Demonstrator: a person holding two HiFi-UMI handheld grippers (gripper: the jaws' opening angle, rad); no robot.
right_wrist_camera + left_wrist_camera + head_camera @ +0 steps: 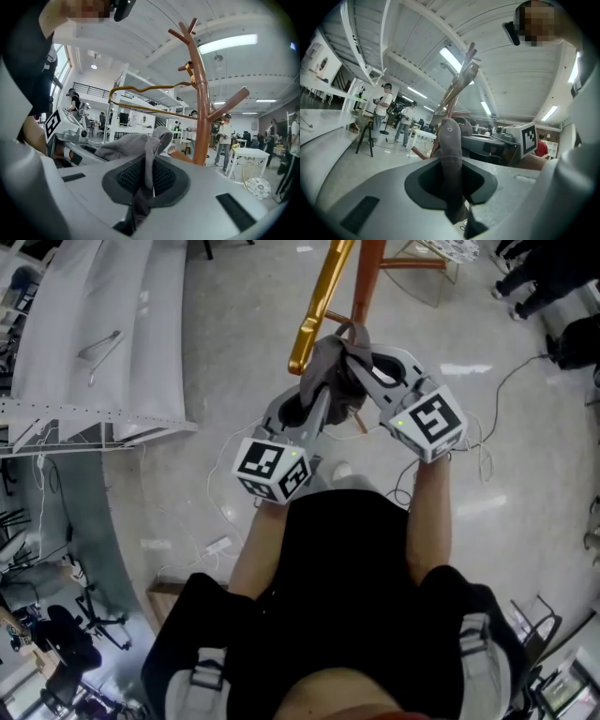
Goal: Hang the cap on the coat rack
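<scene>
Between two hand-held tools, just in front of the coat rack (202,117): a grey cap (328,354), bunched and held up off the floor (234,352). Left tool (322,382) narrowly closed on a thin upright fold of the cap fabric. Right tool (364,369) pinched almost fully together on another fold, with the rest of the cap slumped away toward the left tool. Cap touching neither the brown trunk nor any branch of the rack, as far as visible.

Judged roughly midway through: cap picked up and brought near the rack, not yet hung. Left to do, probably: lifting to a free branch, settling the cap over its tip, letting go with both tools.

Hard to make out: brim and crown, lost in the crumpled cloth. Cut off in the head view: upper branches of the rack. Unclear: the gold-coloured bar (319,310) beside the trunk, possibly a hanger hooked on a branch. Hidden behind tools and arms: the foot of the rack.
</scene>
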